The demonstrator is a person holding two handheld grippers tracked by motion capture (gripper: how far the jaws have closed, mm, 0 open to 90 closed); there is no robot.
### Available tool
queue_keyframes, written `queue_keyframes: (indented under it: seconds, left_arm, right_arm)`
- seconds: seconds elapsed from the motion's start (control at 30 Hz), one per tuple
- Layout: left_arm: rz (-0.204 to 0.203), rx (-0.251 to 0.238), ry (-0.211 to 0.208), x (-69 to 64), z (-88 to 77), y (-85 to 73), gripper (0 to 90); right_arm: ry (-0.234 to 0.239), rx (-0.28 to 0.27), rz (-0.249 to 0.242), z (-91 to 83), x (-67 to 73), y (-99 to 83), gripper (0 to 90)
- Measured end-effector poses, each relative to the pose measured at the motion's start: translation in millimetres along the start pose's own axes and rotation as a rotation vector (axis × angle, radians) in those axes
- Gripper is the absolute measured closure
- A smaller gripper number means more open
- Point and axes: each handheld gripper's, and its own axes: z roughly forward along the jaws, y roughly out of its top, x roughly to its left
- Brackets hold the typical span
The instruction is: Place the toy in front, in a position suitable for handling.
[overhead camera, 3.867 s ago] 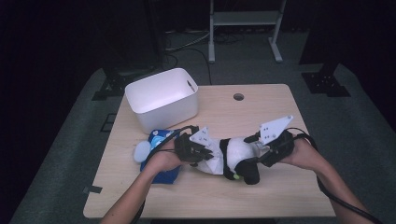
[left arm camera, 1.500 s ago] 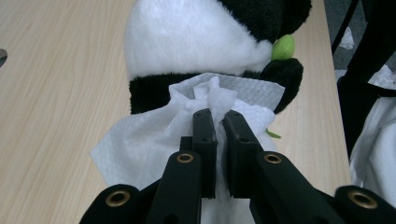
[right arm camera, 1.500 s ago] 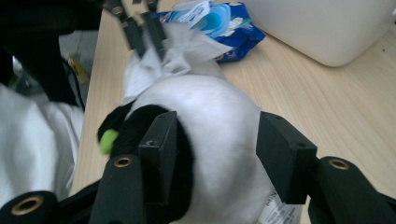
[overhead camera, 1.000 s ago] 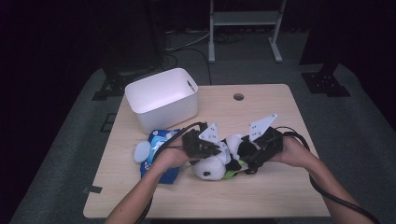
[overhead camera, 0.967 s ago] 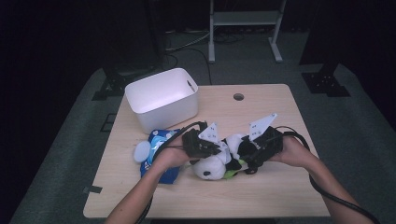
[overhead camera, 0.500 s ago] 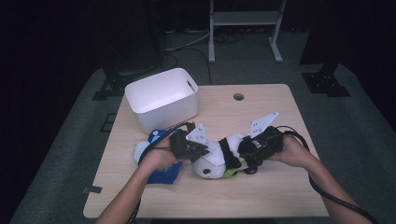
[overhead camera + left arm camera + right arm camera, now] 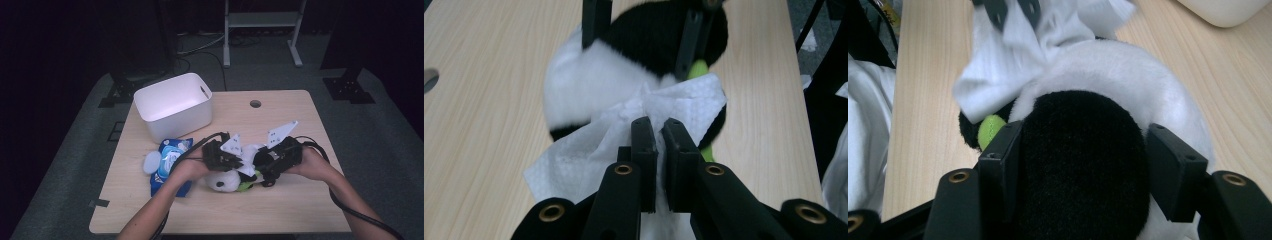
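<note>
Panda plush (image 7: 1083, 165) clamped in right tongs (image 7: 1083, 170).

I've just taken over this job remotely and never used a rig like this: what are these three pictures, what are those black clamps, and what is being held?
A person stands at the wooden table with a hand-held black gripper in each hand. The high view looks down from above. The other two pictures come from cameras riding on the grippers, looking along their fingers.

The left gripper is shut on a white paper wipe, laid against the black-and-white plush panda toy. The right gripper clamps the panda's black part between its fingers.

Also on the table: a white plastic bin and a blue pack of wipes beside the left hand.
</note>
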Motion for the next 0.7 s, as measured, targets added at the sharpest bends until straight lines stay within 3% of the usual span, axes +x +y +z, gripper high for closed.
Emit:
queue_keyframes:
  seconds: [0.17, 0.33, 0.53, 0.7]
  left_arm:
    - [0.021, -0.045, -0.013, -0.6, 4.9, 20.4, 84.6]
    - [0.04, -0.016, -0.002, 1.1, 12.9, 30.7, 84.6]
    - [0.035, 0.004, -0.005, 0.5, 12.4, 23.6, 84.7]
    - [0.03, 0.068, 0.018, -1.4, 3.7, 5.5, 84.6]
  right_arm:
    - [0.008, -0.014, 0.005, -0.1, 0.4, -1.7, 36.3]
    - [0.001, -0.014, -0.001, 0.0, 1.7, -1.6, 34.9]
    - [-0.01, -0.014, -0.003, 0.3, 2.2, -2.7, 34.4]
    - [-0.008, -0.024, 0.017, -0.1, 0.0, -4.7, 34.3]
